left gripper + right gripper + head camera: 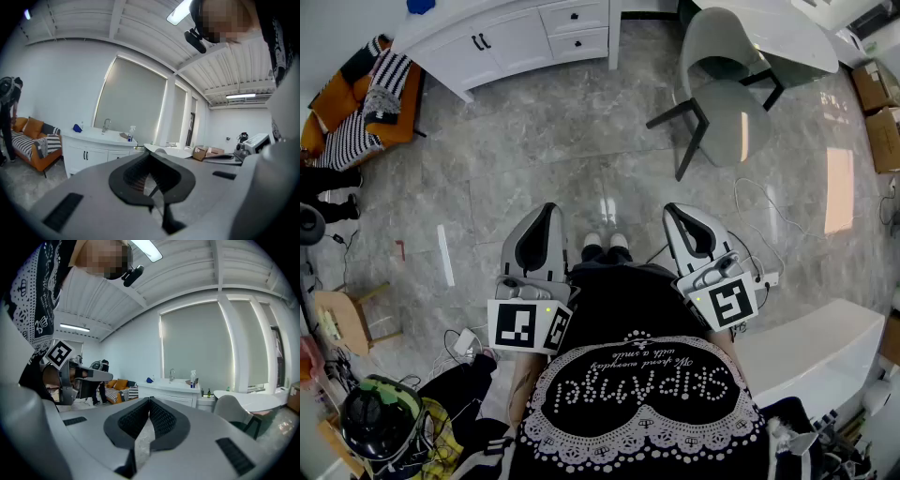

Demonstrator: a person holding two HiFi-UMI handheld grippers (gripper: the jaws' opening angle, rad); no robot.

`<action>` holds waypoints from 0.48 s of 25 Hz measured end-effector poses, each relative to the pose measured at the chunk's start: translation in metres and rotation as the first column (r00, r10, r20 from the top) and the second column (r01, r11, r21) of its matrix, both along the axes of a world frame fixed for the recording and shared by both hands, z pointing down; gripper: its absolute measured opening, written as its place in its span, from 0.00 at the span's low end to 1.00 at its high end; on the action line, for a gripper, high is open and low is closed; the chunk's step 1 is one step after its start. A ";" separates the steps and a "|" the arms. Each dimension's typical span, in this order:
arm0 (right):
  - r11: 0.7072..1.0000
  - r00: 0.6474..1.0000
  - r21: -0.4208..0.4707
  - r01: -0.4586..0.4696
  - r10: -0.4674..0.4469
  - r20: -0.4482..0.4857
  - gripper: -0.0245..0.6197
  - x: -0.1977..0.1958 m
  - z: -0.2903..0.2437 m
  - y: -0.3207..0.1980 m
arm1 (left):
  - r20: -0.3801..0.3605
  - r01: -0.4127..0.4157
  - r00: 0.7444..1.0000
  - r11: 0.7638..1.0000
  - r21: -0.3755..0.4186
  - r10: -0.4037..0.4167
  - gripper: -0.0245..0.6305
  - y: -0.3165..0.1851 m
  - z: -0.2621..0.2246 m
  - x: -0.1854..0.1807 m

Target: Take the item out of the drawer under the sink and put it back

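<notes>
Fingers [134,174] of the left gripper [547,212] meet at the tips, empty. The right gripper [677,212] has its fingers [164,420] together too, holding nothing. Both hang over the grey marble floor [581,141]. At far left stands the white sink cabinet [511,47], its black-knobbed drawers [577,30] shut, so the item inside cannot be seen.

The sink cabinet [511,42] is cut off at top.

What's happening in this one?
A person stands mid-room with a claw in each hand. The left claw and right claw are both shut and empty, facing the sink cabinet, which is some way off. Its drawers look closed, so the task has not started.
</notes>
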State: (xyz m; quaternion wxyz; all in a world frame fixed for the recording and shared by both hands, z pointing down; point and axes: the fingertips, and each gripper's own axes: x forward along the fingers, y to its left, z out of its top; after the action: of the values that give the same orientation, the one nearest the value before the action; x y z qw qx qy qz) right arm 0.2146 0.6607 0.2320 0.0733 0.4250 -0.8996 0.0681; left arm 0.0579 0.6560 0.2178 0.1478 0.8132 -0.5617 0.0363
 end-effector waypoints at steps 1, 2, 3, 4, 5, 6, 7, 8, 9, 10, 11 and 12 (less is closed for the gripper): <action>1.000 1.000 0.003 0.003 -0.003 -0.003 0.07 0.002 -0.001 0.001 | -0.001 -0.001 1.000 1.000 0.002 0.001 0.04 0.001 -0.001 0.002; 1.000 1.000 0.006 0.005 -0.005 -0.005 0.07 0.003 -0.002 0.002 | -0.002 -0.001 1.000 1.000 0.004 0.001 0.04 0.003 -0.002 0.005; 1.000 1.000 0.009 0.008 -0.008 -0.006 0.07 0.005 -0.002 0.003 | -0.004 -0.001 1.000 1.000 0.007 0.001 0.04 0.005 -0.002 0.007; 1.000 1.000 0.013 0.012 -0.012 -0.006 0.07 0.006 -0.003 0.004 | -0.005 0.001 1.000 1.000 0.010 -0.001 0.05 0.007 -0.002 0.008; 1.000 1.000 0.017 0.016 -0.016 -0.004 0.07 0.008 -0.003 0.006 | -0.006 0.006 1.000 1.000 0.011 -0.006 0.04 0.010 -0.002 0.009; 1.000 1.000 0.020 0.020 -0.020 -0.003 0.07 0.010 -0.002 0.008 | -0.005 0.014 1.000 1.000 0.011 -0.014 0.04 0.013 -0.001 0.009; 1.000 1.000 0.022 0.022 -0.022 -0.003 0.07 0.012 -0.002 0.010 | -0.005 0.024 1.000 1.000 0.010 -0.024 0.04 0.015 0.000 0.009; 1.000 1.000 0.023 0.021 -0.020 -0.002 0.07 0.015 -0.001 0.011 | -0.005 0.034 0.999 0.999 0.009 -0.034 0.04 0.016 0.000 0.009; 1.000 1.000 0.024 0.013 -0.013 0.003 0.07 0.018 -0.001 0.011 | -0.006 0.042 0.999 0.999 0.008 -0.042 0.05 0.016 0.001 0.008; 1.000 1.000 0.028 0.003 -0.004 0.014 0.07 0.022 -0.002 0.011 | -0.008 0.049 0.999 0.999 0.007 -0.049 0.05 0.015 0.002 0.008; 0.999 0.999 0.036 -0.004 0.003 0.032 0.07 0.025 -0.004 0.012 | -0.010 0.055 0.998 0.998 0.004 -0.055 0.04 0.014 0.004 0.008; 0.999 0.999 0.046 -0.004 0.001 0.052 0.07 0.028 -0.007 0.014 | -0.014 0.059 0.998 0.998 -0.001 -0.059 0.04 0.014 0.005 0.009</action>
State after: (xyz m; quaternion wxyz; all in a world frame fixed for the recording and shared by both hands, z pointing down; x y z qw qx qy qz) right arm 0.2423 0.6742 0.2254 0.0400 0.4259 -0.9020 0.0584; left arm 0.0666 0.6701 0.2231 0.1529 0.7965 -0.5845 0.0262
